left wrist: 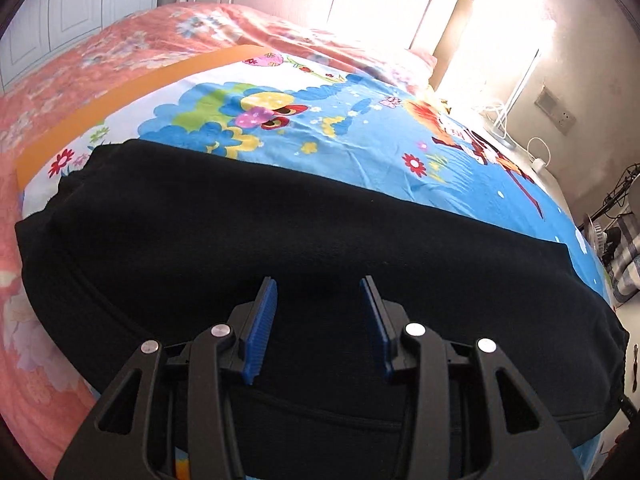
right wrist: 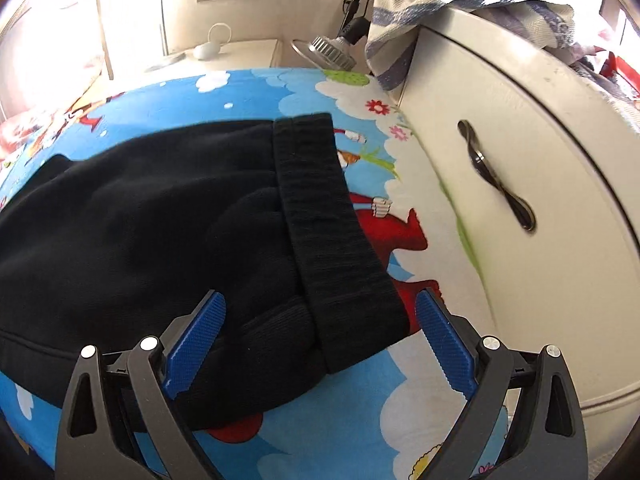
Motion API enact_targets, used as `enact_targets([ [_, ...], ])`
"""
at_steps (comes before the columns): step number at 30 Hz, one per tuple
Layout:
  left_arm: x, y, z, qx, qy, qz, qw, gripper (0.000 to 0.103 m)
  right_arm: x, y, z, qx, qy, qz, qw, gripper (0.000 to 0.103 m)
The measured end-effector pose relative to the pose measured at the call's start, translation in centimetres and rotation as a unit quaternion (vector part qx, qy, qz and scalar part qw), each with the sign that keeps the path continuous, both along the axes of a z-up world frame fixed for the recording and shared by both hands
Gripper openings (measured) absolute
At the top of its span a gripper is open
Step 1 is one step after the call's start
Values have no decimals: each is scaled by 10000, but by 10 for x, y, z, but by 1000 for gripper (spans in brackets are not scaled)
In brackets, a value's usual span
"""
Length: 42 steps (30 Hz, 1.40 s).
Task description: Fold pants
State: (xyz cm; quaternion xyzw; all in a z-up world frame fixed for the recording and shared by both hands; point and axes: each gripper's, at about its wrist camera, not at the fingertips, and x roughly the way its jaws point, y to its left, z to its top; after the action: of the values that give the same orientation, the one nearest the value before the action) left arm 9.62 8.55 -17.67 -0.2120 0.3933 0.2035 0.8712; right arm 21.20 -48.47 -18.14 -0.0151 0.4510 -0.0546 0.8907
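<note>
- Pants [left wrist: 280, 240], black, lie flat across cartoon-print bedsheet [left wrist: 360, 120].
- Left gripper [left wrist: 318, 320] hovers above them, jaws parted, empty.
- Right gripper [right wrist: 320, 336] spread wide over ribbed waistband [right wrist: 320, 216].

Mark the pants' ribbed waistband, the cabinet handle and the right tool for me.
ribbed waistband [right wrist: 324, 216]: right wrist view, middle of the band.
cabinet handle [right wrist: 496, 184]: right wrist view, its twisted middle.
right tool [right wrist: 320, 336]: right wrist view, midway between its open fingertips.

Bed [left wrist: 120, 40] — cartoon sheet [left wrist: 360, 128], black pants [left wrist: 280, 232]
</note>
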Motion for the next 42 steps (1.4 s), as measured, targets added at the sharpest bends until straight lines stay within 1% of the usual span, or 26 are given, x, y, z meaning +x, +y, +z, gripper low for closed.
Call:
enact_targets([
  [2,2,-12,9,-50,-171,-320,9993,43,0,9,19,247,-191,207,9993,92],
  [3,5,-19,12,-49,-202,-466,9987,43,4,17,25,236,-260,346,9988,92],
  [5,21,-37,15,53,-154,-742,9971,44,11,36,33,7,-362,614,9975,92],
  [6,24,-43,15,58,-126,-861,9962,44,14,44,32,-90,-343,695,9970,92],
  [7,31,-50,13,63,-91,-963,9953,44,17,49,30,-95,-312,744,9967,92],
  [9,34,-60,11,59,-57,-1138,9935,44,21,54,24,-8,-205,819,9964,92],
  [11,35,-64,7,147,14,-1233,9923,44,23,55,13,-77,-76,843,9964,92],
  [12,34,-62,5,146,55,-1195,9927,47,25,55,7,-143,-17,823,9965,92],
  [14,31,-54,-1,6,106,-1099,9939,48,25,49,-5,-217,156,701,9972,92],
  [15,30,-50,-4,-1,162,-1073,9941,48,25,44,-12,-232,248,607,9976,92],
  [16,29,-46,-6,81,243,-1000,9947,48,22,40,-16,-261,303,533,9978,93],
  [17,26,-39,-8,157,331,-852,9957,48,20,37,-20,-309,322,501,9977,93],
  [18,21,-30,-10,151,404,-665,9969,48,17,35,-21,-340,308,502,9977,93],
  [20,10,-9,-14,41,517,-253,9983,48,12,34,-21,-363,276,508,9977,93],
  [23,-9,16,-11,56,597,269,9978,51,9,35,-20,-430,275,484,9975,93],
  [25,-17,24,-5,25,523,395,9978,51,9,38,-20,-508,288,460,9972,93],
  [27,-20,23,2,48,428,348,9985,51,9,40,-20,-566,297,434,9970,93],
  [30,-18,13,11,92,241,155,9995,54,7,39,-21,-550,248,428,9973,93],
  [35,-3,-11,19,19,-46,-169,9998,54,-3,34,-19,-436,156,411,9981,93],
  [38,1,-23,35,301,-148,-336,9989,54,-17,28,-18,-456,189,402,9980,93],
  [41,-4,-28,48,547,-270,-467,9970,55,-29,15,-14,-215,201,195,9994,93],
  [42,-6,-32,49,657,-282,-568,9958,55,-32,15,-12,-173,175,207,9995,93],
])
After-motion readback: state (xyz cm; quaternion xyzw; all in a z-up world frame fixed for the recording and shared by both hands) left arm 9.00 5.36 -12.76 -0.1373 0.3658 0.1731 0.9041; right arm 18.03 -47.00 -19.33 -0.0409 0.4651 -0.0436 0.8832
